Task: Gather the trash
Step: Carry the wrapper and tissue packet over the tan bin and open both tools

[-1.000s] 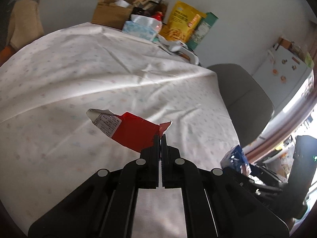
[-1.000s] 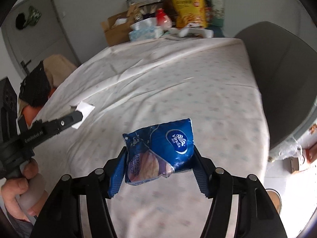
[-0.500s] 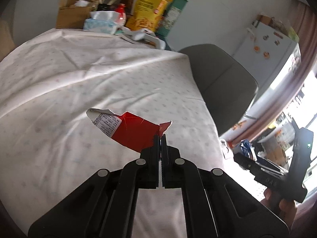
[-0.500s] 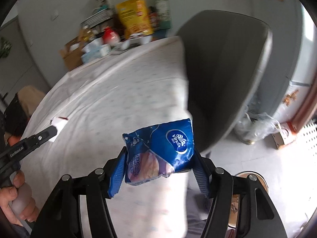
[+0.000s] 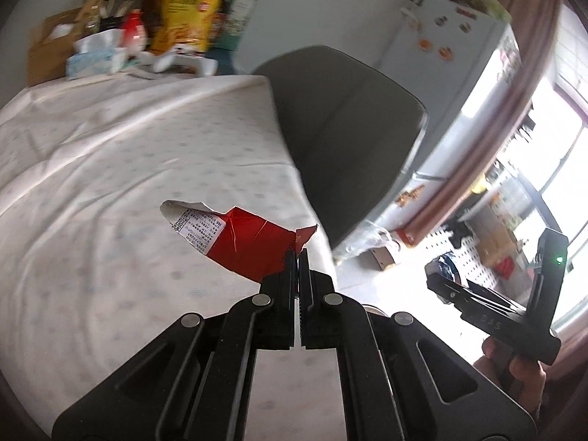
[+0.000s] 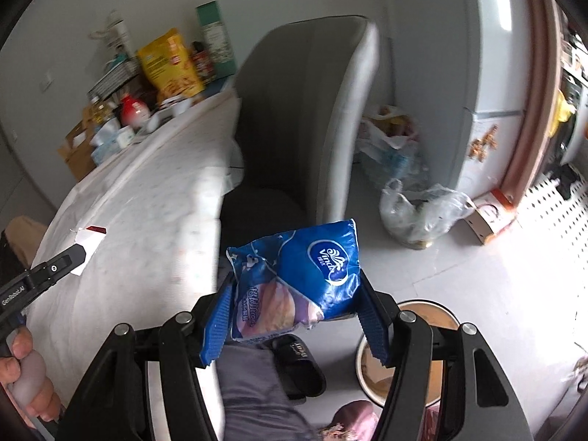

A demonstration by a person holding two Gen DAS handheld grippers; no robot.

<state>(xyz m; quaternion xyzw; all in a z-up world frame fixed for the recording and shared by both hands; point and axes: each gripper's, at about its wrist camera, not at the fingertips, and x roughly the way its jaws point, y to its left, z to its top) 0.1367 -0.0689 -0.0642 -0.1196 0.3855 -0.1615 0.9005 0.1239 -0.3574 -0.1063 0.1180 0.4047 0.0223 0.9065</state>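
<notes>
Both hands swung away from the table (image 6: pixel 147 198) toward the floor bin (image 6: pixel 422 334). The right gripper (image 6: pixel 294 316) clamped the blue packet (image 6: pixel 297 279) above the bin; the left gripper (image 5: pixel 297 257) pinched the red wrapper (image 5: pixel 242 239) over the table's edge. Drop-off looked close.

A table (image 5: pixel 110 169) under a pale dotted cloth is filling the left of the frame. At its far end, upper left, a yellow snack bag (image 5: pixel 189 11), a green carton (image 5: pixel 242 7), a tissue box (image 5: pixel 93 60) and a cardboard box (image 5: pixel 46 55) are standing crowded together. A grey chair (image 6: pixel 305 117) is sitting beside the table, a white fridge (image 5: pixel 452 73) standing behind it.
</notes>
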